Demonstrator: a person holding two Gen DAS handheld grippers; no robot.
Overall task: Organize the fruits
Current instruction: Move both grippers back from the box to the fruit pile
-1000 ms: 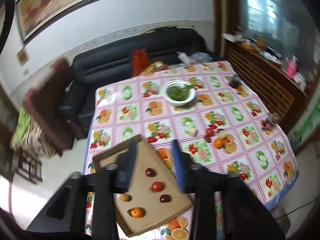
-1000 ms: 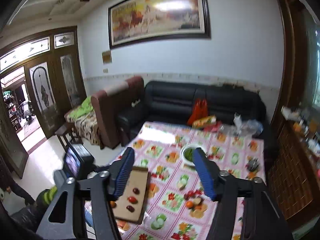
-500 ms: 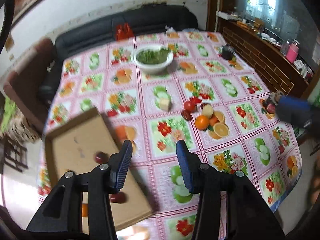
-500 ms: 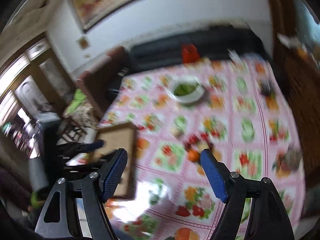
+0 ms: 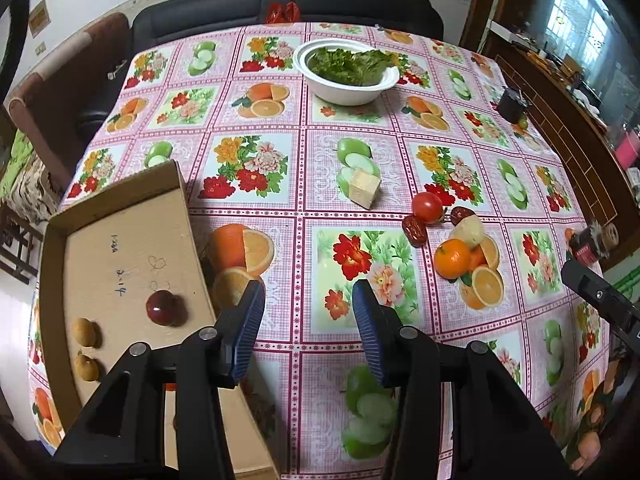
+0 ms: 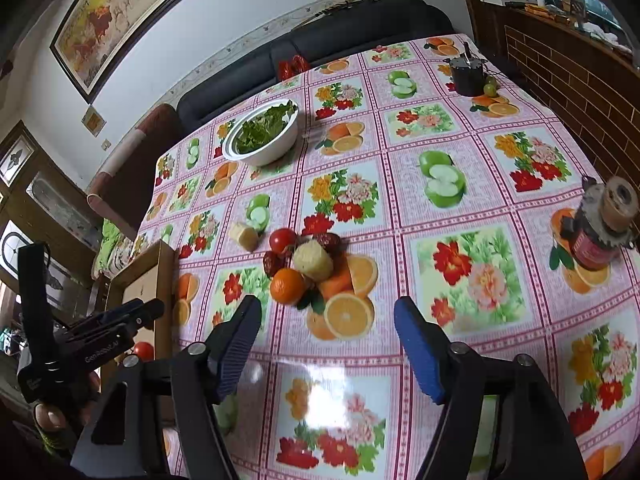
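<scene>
- At the left of the left wrist view we see the cardboard tray (image 5: 120, 240) with a dark red fruit (image 5: 162, 307) and two small tan fruits (image 5: 85, 331) already lying in it.
- At the bottom centre, our left gripper (image 5: 308, 320) is spread open with nothing between its blue pads, above bare tablecloth (image 5: 320, 160) just beside the tray's right wall.
- Right of centre sits the loose cluster still to be sorted: a tomato (image 5: 427, 207), two dried red dates (image 5: 415, 230), a pale peeled chunk (image 5: 471, 231) and a tangerine (image 5: 452, 258), the pieces touching or nearly so.
- In the right wrist view the same cluster lies just above the jaws: tangerine (image 6: 287, 285) nearest, the pale chunk (image 6: 313, 261) behind it.
- Our right gripper (image 6: 326, 334) has just been narrowing its jaws, yet it is released, nothing between the pads.
- We judge the tangerine light, round and firm-skinned, likely to roll; we would take it across its widest middle with modest pressure.
- The tomato looks smooth, slippery and easily bruised, so we would close gently on it.
- The dates seem light and wrinkled, easy to pinch along the short side.
</scene>
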